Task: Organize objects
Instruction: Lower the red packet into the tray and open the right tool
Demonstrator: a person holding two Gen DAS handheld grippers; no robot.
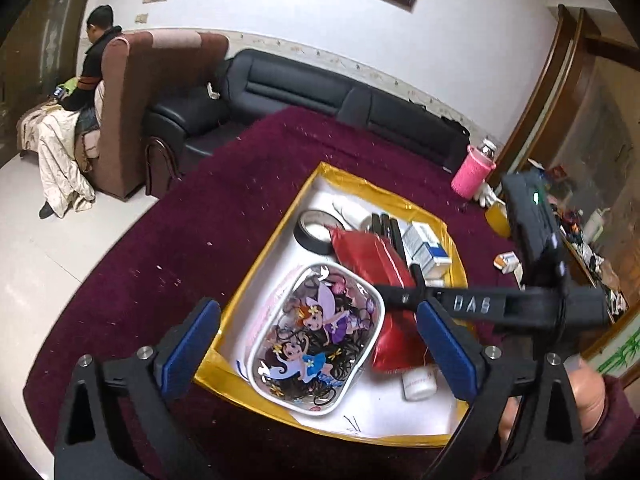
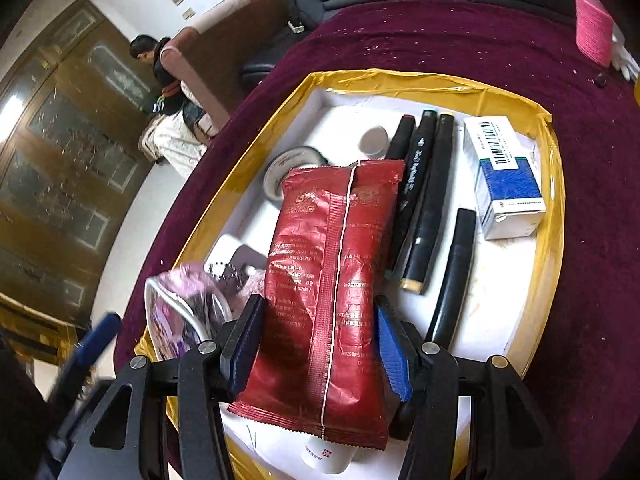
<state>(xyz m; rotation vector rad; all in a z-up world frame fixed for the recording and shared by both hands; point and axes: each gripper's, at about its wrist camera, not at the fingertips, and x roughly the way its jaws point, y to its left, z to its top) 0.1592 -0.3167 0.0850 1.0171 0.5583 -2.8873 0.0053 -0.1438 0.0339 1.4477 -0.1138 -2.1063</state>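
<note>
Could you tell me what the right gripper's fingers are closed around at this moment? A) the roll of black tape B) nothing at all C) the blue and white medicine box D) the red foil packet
D: in the right wrist view, the right gripper has its blue-padded fingers pressed against both sides of the red foil packet, above the yellow-rimmed tray.

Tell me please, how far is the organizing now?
Mostly done: markers, blue-white box, tape roll and cartoon pouch lie in the gold tray. In hand: the right gripper clamps the red packet. The left gripper is open. Left: placing the packet.
</note>
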